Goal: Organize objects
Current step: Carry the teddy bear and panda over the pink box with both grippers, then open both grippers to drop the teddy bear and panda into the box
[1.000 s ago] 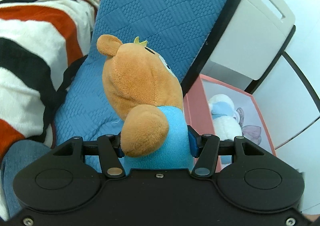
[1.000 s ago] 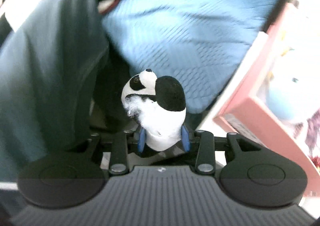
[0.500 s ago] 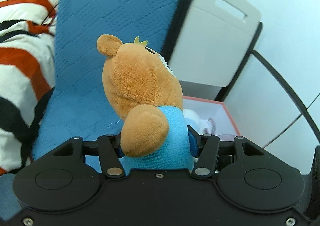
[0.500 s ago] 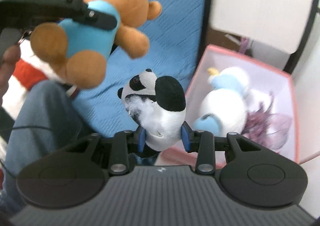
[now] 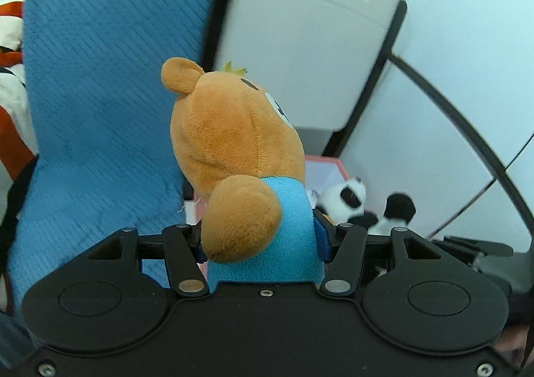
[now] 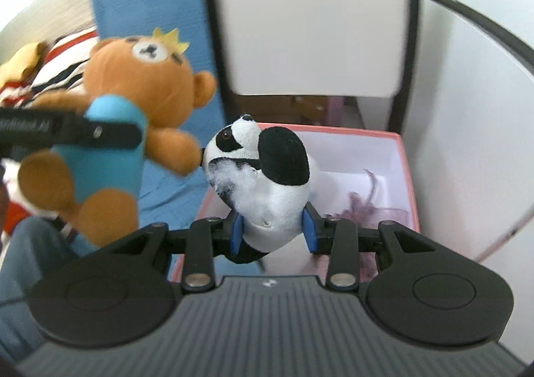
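Closest in the left wrist view, the left gripper [image 5: 262, 243] is clamped on the brown bear plush [image 5: 233, 143], its 2 blue pads pressing the sides of the bear's blue shirt, with one round brown limb bulging out over the left pad. The bear's head points away from the camera, a small yellow-green crown on top. In the right wrist view, the right gripper [image 6: 272, 231] is clamped on the panda plush [image 6: 267, 176], both blue pads squeezing its white lower body; white stuffing shows at a torn spot below its face. The panda hangs above the near left corner of the pink box [image 6: 405, 176], whose inside is white and holds a purple feathery item [image 6: 367, 200] near its right wall. Just left of the panda, the bear's paw is touching or nearly touching the panda's head; blur prevents telling which. The bear is held over the blue quilted cover [image 5: 100, 76], just beside the box's left edge. Behind the box stands a beige panel [image 6: 313, 26] with a dark frame, and a striped blanket [image 6: 63, 56] lies at far left.
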`<state>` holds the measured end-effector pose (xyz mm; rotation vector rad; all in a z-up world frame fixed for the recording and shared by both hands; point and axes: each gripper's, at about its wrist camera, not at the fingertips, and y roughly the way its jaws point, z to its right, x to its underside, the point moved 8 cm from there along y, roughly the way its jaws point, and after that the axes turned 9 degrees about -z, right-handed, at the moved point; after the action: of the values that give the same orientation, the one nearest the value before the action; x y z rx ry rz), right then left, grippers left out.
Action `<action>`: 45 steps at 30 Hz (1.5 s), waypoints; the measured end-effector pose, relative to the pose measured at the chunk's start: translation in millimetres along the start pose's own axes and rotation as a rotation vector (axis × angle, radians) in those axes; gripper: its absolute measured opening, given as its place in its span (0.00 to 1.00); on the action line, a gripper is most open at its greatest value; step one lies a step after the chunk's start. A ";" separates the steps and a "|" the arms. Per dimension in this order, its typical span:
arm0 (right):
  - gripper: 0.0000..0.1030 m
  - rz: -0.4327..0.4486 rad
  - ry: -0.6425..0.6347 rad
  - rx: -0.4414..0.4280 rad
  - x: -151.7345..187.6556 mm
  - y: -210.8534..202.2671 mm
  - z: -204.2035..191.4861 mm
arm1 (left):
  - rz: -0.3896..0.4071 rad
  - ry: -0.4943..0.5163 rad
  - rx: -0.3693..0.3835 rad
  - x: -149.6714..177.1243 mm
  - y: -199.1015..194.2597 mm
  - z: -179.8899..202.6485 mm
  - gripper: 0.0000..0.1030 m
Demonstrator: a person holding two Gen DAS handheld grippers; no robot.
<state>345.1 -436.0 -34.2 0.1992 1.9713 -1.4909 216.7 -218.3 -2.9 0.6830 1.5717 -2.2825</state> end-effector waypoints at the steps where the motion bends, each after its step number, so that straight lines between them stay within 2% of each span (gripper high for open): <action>1: 0.38 -0.005 0.026 -0.003 0.3 2.6 8.2 | -0.008 0.004 0.002 1.2 5.8 6.1 0.52; 11: 0.38 -0.056 0.140 0.005 16.6 35.3 63.3 | -0.114 0.015 0.012 19.1 72.7 51.2 0.52; 17: 0.38 -0.103 0.192 0.018 31.0 63.4 85.0 | -0.151 -0.006 0.002 25.3 102.7 60.3 0.52; 23: 0.41 -0.133 0.213 0.030 33.8 77.2 101.7 | -0.174 -0.009 -0.032 33.7 115.7 58.1 0.53; 28: 0.45 -0.137 0.231 0.047 34.3 78.0 111.6 | -0.169 -0.010 -0.043 41.2 115.5 54.0 0.56; 29: 0.46 -0.134 0.234 0.045 33.2 76.8 112.4 | -0.165 -0.012 -0.045 40.6 115.4 53.6 0.59; 30: 0.48 -0.130 0.238 0.036 28.7 82.7 117.9 | -0.162 -0.010 -0.046 38.6 114.9 53.4 0.65; 31: 0.54 -0.127 0.242 0.027 27.3 80.7 118.1 | -0.158 -0.008 -0.043 35.8 113.3 53.5 0.72; 32: 0.59 -0.123 0.248 0.020 26.2 76.6 117.3 | -0.149 -0.008 -0.039 33.2 109.4 53.5 0.73; 33: 0.59 -0.115 0.252 0.015 24.5 72.3 116.7 | -0.136 -0.008 -0.036 30.2 104.2 53.9 0.74; 41: 0.59 -0.006 0.243 -0.014 -0.7 14.7 97.5 | -0.021 0.024 -0.036 6.2 43.0 63.2 0.80; 45: 0.59 0.069 0.263 -0.053 -13.0 -27.3 85.9 | 0.032 0.032 -0.007 -1.4 5.4 70.8 0.86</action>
<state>376.6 -519.7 -16.9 0.4562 2.1826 -1.4252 204.9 -286.1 14.4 0.7403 1.5713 -2.2529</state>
